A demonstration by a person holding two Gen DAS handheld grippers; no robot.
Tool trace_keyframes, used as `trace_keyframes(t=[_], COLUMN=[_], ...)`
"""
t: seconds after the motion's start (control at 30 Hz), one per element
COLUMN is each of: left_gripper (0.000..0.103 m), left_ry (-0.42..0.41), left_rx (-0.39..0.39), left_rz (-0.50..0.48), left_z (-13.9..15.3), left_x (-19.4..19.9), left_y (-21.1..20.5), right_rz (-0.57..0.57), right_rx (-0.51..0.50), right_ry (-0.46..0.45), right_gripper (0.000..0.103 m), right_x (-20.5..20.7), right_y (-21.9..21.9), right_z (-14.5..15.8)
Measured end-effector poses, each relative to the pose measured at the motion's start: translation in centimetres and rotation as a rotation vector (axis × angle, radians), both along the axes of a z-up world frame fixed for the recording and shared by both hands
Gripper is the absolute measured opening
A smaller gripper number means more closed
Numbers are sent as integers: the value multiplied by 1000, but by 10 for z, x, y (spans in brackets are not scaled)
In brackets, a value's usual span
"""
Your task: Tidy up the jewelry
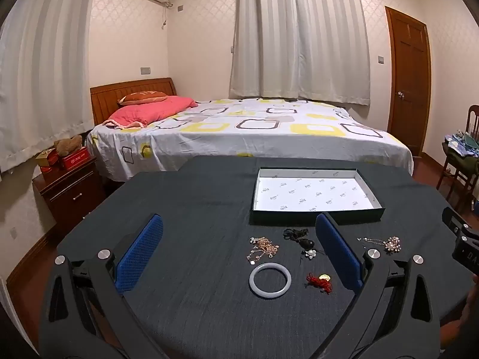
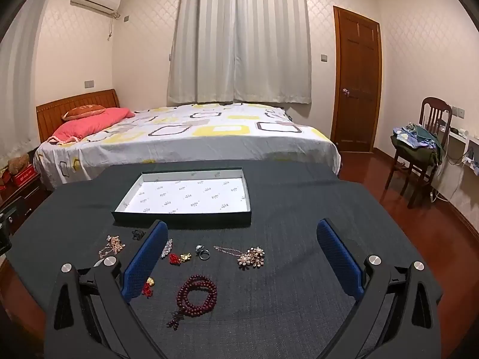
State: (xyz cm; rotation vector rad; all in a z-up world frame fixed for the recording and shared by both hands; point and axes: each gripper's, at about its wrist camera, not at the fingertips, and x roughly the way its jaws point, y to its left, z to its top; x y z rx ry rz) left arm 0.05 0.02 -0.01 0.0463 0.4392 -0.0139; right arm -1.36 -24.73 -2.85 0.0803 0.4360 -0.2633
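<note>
Jewelry lies loose on a dark cloth table in front of a shallow box (image 1: 317,209) (image 2: 182,218) with a white lining. In the left wrist view: a pale bangle (image 1: 270,281), a rose-gold chain (image 1: 263,248), a black cord piece with a pearl (image 1: 302,240), a red cord charm (image 1: 319,282) and a flower brooch (image 1: 392,243). In the right wrist view: a dark red bead bracelet (image 2: 196,297), the flower brooch (image 2: 251,257), a ring (image 2: 202,252) and a red-gold charm (image 2: 179,258). My left gripper (image 1: 239,257) and right gripper (image 2: 242,260) are open, empty, above the table.
A bed (image 1: 239,128) stands behind the table. A nightstand (image 1: 69,191) with red boxes is at the left. A chair (image 2: 419,152) piled with clothes and a wooden door (image 2: 356,80) are at the right. The right gripper's body shows at the left view's edge (image 1: 462,239).
</note>
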Motion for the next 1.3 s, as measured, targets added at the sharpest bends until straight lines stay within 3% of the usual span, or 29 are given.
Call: trace_keyframes(t=[1.3], left_gripper=[99], left_ry=[9], left_rx=[11], left_rz=[-30], left_z=[4], left_x=[-7], left_y=[-2], right_rz=[0], right_rx=[-7], right_ry=[1], right_gripper=[97], right_x=[-2], right_y=[2], right_z=[6])
